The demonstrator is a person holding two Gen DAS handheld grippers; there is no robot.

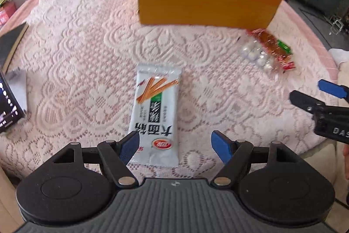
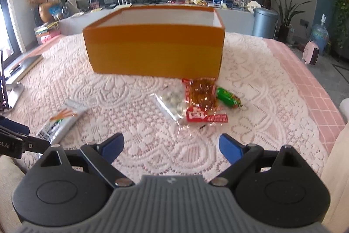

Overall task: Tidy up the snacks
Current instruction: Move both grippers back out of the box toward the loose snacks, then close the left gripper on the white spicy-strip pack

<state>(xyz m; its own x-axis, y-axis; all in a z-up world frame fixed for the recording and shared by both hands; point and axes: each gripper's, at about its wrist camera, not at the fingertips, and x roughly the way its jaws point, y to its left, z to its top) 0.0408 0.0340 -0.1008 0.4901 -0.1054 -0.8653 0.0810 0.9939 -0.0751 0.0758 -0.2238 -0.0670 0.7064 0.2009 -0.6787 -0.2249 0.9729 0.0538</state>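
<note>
Left gripper [image 1: 175, 146], jaws spread wide, sits low over the near end of a white noodle-stick packet [image 1: 156, 115] lying flat on the lace tablecloth [image 1: 87, 47]. Right gripper [image 2: 171, 145], likewise spread and holding nothing, faces a cluster of small wrapped snacks [image 2: 196, 102] just before the open orange box [image 2: 154, 54], right of the packet.

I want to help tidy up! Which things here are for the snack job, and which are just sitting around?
For the job:
orange box
white snack packet
clear bag of white balls
red and amber packet
green candy
left gripper, open
right gripper, open

Just lying about:
lace tablecloth
phone on a stand
grey bin
potted plants
</note>
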